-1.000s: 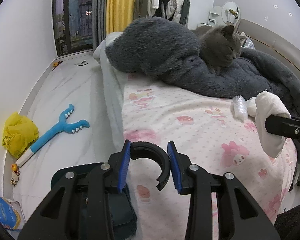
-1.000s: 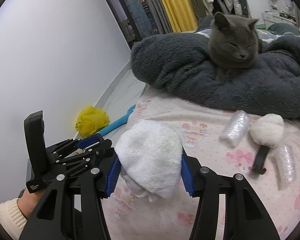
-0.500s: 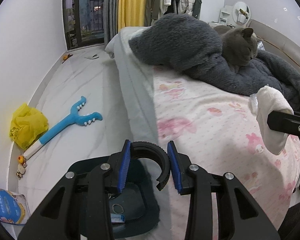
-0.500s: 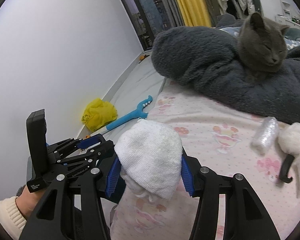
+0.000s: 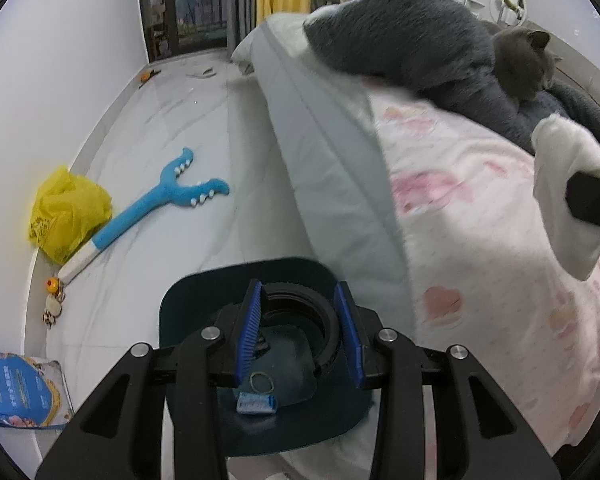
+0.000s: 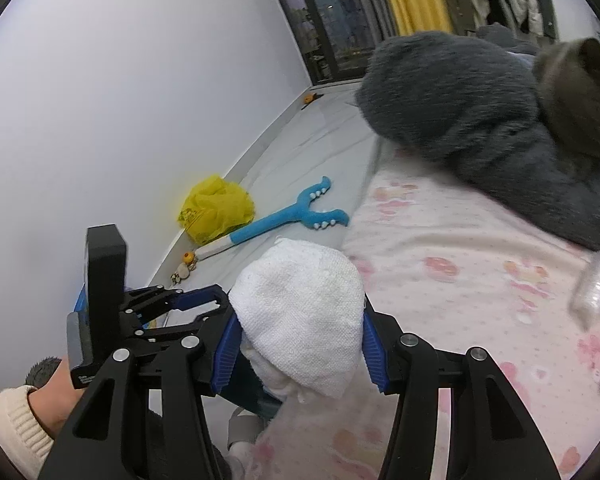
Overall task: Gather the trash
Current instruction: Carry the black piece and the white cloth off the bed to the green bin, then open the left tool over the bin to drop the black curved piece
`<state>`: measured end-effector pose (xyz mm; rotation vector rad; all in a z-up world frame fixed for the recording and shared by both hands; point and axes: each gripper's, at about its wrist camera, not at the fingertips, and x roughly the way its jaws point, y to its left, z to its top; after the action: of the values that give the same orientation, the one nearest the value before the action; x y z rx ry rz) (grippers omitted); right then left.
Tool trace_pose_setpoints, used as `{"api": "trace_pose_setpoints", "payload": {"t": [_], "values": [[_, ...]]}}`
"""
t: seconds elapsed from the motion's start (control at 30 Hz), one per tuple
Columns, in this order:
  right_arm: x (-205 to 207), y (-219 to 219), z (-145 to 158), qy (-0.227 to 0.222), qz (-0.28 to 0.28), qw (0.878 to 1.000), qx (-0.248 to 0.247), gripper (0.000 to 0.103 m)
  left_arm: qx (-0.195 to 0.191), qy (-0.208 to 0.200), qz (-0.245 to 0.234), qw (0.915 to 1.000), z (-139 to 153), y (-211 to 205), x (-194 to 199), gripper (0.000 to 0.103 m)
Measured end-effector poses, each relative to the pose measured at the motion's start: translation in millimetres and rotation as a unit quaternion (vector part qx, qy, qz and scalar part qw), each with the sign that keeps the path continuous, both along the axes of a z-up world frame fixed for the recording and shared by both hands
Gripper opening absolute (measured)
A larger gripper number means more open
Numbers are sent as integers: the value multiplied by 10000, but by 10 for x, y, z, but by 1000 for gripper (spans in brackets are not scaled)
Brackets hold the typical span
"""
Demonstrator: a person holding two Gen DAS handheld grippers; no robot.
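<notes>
White wad: a crumpled white cloth or paper-towel ball (image 6: 300, 312), pinched between the blue pads of the right gripper (image 6: 296, 344) and carried over the near edge of the bed (image 5: 480, 216).
Handling of the wad: judged very light, soft and compressible; it will not slip or break, but loose tails hang below the pads and could catch on release.
Black ring: a split, ribbed plastic ring (image 5: 300, 320) pinched across its width by the left gripper (image 5: 300, 336), right above the bin.
Handling of the ring: judged light and stiff with a little spring at the gap; the ribbed outside gives the pads purchase, and the flanks are the place to hold it.
Bin: a dark teal bin (image 5: 188, 304) on the floor against the bed's side, with a rubber band and a small blue wrapper at the bottom.
Remaining trash: a crinkled clear plastic piece (image 6: 596, 280) on the sheet at the right edge; likely feather-light and slippery.
Surface: pink-patterned bed sheet, soft and yielding; a grey fleece blanket (image 6: 460, 104) heaped further back.
Occupant: a grey cat (image 6: 580, 92) resting on the blanket.
Floor: pale marble-look tile; a yellow plastic bag (image 5: 68, 212) and a blue plush toy (image 5: 160, 204) near the wall, a blue printed packet (image 5: 16, 396) nearer.
Room: white wall, dark window, yellow curtain.
</notes>
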<state>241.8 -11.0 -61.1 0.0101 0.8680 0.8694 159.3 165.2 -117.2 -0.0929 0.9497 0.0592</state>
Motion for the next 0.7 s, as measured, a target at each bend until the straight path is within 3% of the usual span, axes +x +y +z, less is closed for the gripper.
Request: {"api": "trace_pose_setpoints", "payload": {"t": [0.4, 0.7], "values": [[-107, 513, -68, -41, 477, 9988, -48, 54, -120, 699, 129, 9974, -394, 349, -92, 40], [-92, 825, -197, 46, 660, 9976, -186, 54, -372, 1325, 173, 9903, -711, 574, -202, 40]]}}
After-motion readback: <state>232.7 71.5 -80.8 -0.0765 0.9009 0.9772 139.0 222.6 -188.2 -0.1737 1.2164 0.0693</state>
